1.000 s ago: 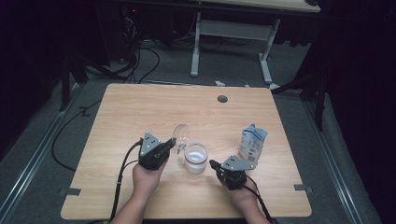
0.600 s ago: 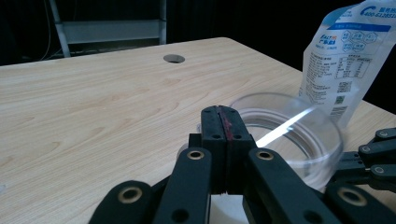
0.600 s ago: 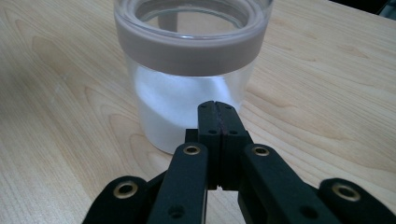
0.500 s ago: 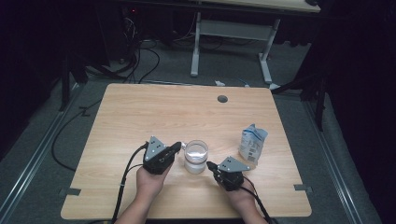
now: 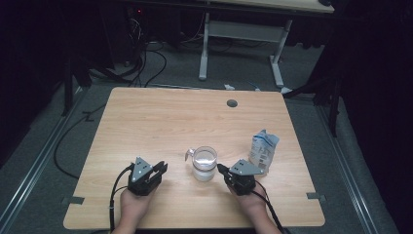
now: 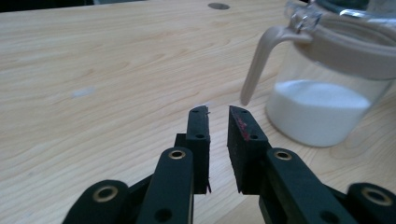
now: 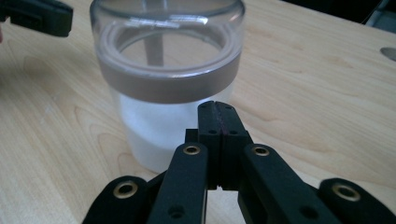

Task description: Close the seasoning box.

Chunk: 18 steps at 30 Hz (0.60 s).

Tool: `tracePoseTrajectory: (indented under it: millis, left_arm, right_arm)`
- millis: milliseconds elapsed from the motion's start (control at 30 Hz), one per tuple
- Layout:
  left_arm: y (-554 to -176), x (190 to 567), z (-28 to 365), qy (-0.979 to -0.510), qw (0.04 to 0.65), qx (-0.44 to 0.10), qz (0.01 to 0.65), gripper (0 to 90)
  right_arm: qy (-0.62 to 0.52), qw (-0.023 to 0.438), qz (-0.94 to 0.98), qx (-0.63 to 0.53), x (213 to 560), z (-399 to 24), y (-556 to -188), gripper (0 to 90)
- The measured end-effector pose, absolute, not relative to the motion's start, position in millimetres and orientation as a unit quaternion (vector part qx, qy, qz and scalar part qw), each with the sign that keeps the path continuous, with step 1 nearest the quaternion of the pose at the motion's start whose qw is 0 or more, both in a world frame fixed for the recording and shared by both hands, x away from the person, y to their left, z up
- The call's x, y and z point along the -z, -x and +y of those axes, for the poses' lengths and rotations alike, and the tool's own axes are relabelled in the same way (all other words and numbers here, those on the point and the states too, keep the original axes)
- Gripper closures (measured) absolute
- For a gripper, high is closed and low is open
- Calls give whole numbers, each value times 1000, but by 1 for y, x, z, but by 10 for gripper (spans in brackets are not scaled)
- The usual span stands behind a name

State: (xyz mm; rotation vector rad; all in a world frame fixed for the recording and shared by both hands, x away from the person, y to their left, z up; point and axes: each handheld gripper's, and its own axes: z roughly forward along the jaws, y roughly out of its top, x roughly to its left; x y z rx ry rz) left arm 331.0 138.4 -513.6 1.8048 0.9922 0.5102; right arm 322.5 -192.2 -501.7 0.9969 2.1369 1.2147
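Observation:
A clear glass jar [image 5: 203,165] stands at the table's front middle, holding white powder [image 6: 318,110], with a beige collar and a beige latch lever [image 6: 259,61]; its clear lid [image 7: 167,14] is down. My left gripper [image 5: 162,168] rests on the table to the jar's left, apart from it. Its jaws have just been opening and now stand a little apart, nothing between the left gripper [image 6: 218,111] pads. My right gripper [image 5: 220,169] lies just right of the jar with its tips near the glass. The right gripper [image 7: 217,106] is shut and empty.
A white and blue bag [image 5: 263,146] stands upright to the right of the jar, behind my right hand. A round grey grommet hole [image 5: 232,103] sits near the wooden table's [image 5: 146,122] far edge. Cables trail from both grippers over the front edge.
The jar's clear lid, raised a second ago, now lies down on the jar. My left gripper has drawn back left and lower, and its jaws have parted slightly. The right gripper stayed still.

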Motion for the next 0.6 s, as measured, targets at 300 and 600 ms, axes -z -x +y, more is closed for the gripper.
tracePoseTrajectory:
  millis: [300,600]
  left_arm:
    - [-330,517,151,-736,484,-218,420,715]
    - [-330,519,161,-726,486,-219,434,703]
  right_arm:
    - [-365,250,778,-445,498,-194,-328,900]
    - [-365,250,778,-446,498,-192,-326,900]
